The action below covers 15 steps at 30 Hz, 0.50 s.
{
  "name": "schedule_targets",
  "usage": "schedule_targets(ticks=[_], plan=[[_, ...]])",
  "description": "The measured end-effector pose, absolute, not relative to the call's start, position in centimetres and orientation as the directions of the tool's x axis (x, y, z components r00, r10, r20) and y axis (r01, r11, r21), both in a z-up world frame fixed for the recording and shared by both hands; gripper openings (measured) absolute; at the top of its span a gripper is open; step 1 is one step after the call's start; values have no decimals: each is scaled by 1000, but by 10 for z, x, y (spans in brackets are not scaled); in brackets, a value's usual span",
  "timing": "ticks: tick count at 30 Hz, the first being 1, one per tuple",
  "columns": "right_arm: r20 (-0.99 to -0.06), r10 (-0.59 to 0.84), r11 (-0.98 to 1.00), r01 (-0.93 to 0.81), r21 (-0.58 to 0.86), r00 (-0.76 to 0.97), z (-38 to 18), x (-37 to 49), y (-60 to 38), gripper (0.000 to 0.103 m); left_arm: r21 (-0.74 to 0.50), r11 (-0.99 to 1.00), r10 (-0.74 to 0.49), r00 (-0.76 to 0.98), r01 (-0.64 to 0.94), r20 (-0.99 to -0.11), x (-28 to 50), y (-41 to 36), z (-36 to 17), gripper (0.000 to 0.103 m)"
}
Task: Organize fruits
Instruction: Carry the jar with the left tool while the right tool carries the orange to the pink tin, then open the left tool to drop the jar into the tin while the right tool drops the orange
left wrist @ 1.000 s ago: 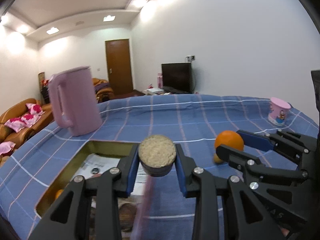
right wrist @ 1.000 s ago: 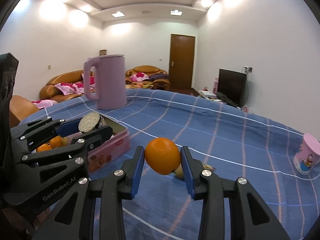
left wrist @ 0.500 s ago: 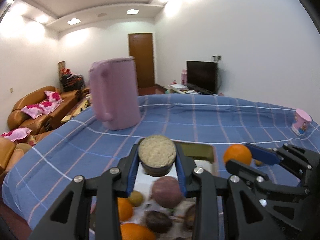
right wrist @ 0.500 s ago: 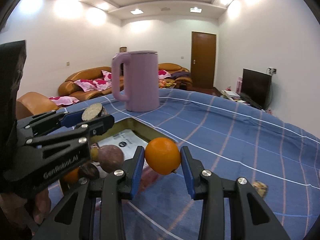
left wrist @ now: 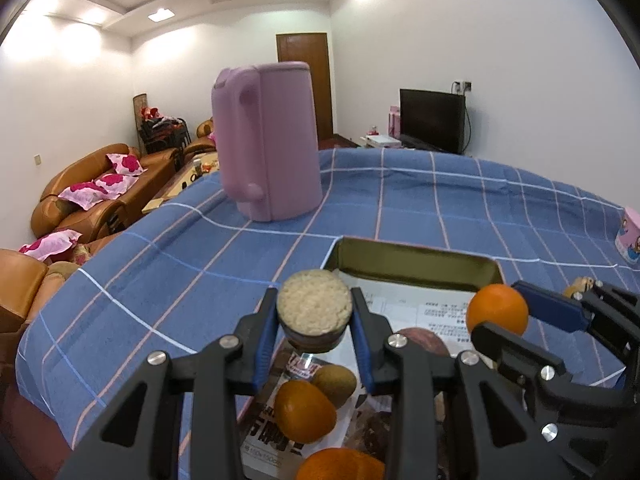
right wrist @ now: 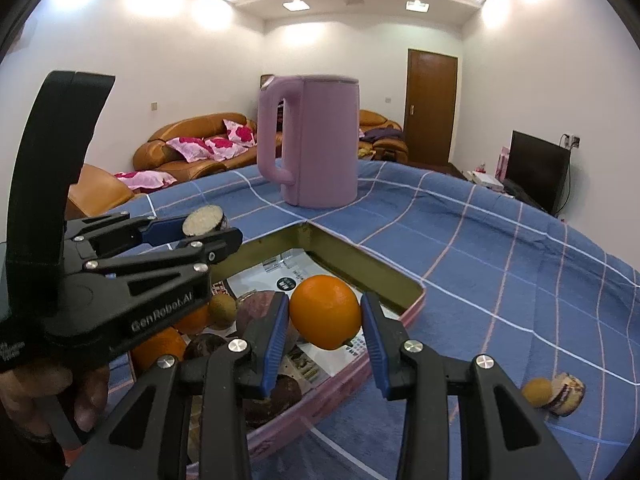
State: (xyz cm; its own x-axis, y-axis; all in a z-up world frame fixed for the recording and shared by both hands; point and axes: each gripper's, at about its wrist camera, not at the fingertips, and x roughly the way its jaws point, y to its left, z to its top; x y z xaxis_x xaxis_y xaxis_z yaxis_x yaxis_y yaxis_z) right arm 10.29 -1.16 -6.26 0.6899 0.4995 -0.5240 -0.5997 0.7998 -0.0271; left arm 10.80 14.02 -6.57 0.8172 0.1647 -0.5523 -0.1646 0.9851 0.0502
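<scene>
My left gripper (left wrist: 314,322) is shut on a cut fruit half (left wrist: 314,307) with a pale grainy face and dark skin, held above the near end of the pink-walled tin tray (left wrist: 412,258). My right gripper (right wrist: 325,322) is shut on an orange (right wrist: 325,311), held above the tray (right wrist: 394,280); it shows in the left wrist view (left wrist: 497,309) too. In the tray lie oranges (left wrist: 304,410), a brown kiwi (left wrist: 335,382) and dark purple fruits (right wrist: 256,310) on printed paper.
A tall pink kettle (right wrist: 316,142) stands on the blue checked tablecloth beyond the tray. A small brown fruit (right wrist: 536,392) and a cut piece (right wrist: 568,394) lie on the cloth at right. A pink cup (left wrist: 630,236) stands at the far right edge.
Both grippers have moved left from the open cloth to over the tray, each still holding its fruit. The tray's fruits have come into view below them.
</scene>
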Motion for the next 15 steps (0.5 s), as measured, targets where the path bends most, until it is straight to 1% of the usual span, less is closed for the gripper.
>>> schedule_targets(ticks=[12,15], plan=[[-607,481,790,-613,-14,633,-73,114,-2,39,55,986,162,799,-160,-579,109,142,-72,36],[-612,479,787,-617,-17,629,-74,114,-1,39,60,986,162,798,-156,-580,109,140,-73,36]])
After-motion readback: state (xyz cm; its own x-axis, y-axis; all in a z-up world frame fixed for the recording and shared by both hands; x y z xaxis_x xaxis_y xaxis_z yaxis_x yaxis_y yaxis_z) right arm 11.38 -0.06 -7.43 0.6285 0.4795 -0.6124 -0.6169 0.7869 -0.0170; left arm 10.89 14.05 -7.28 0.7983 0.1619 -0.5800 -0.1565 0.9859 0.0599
